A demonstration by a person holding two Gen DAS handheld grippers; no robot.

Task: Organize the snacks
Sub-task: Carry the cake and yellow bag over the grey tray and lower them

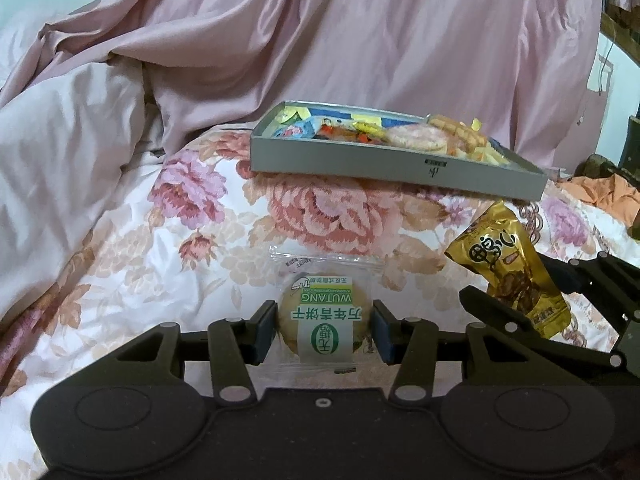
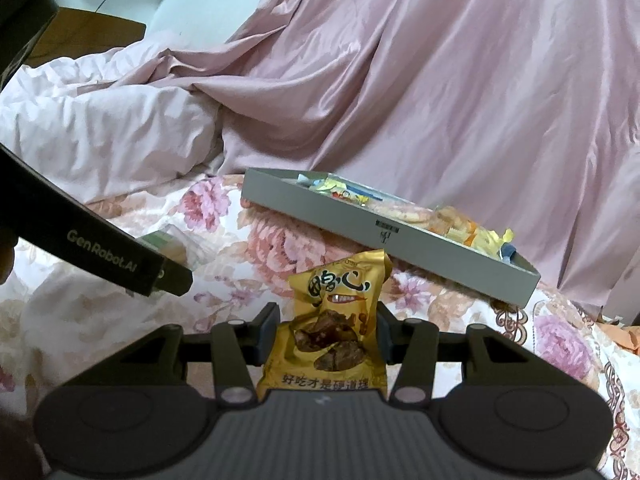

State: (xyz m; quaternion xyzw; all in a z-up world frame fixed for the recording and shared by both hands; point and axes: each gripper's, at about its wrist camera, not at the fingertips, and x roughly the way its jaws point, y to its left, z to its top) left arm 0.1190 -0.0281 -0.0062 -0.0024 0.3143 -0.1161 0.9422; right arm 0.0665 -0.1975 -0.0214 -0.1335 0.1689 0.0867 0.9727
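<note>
Both tongs loaded, grey box waiting ahead on the bed

The left tongs [image 1: 324, 330] grip a clear-wrapped round biscuit [image 1: 320, 320] by its sides, just above the floral bedspread [image 1: 132, 264]; the right tongs [image 2: 327, 330] clamp a gold snack pouch [image 2: 334, 320] upright at its middle. The grey box [image 2: 360, 226], already partly filled with snacks, sits ahead, tilted on the soft cover. Judged best: carry each packet over the near wall before loosening, lower it into a bare spot, and take turns so the tongs do not collide or tip the box.
</note>
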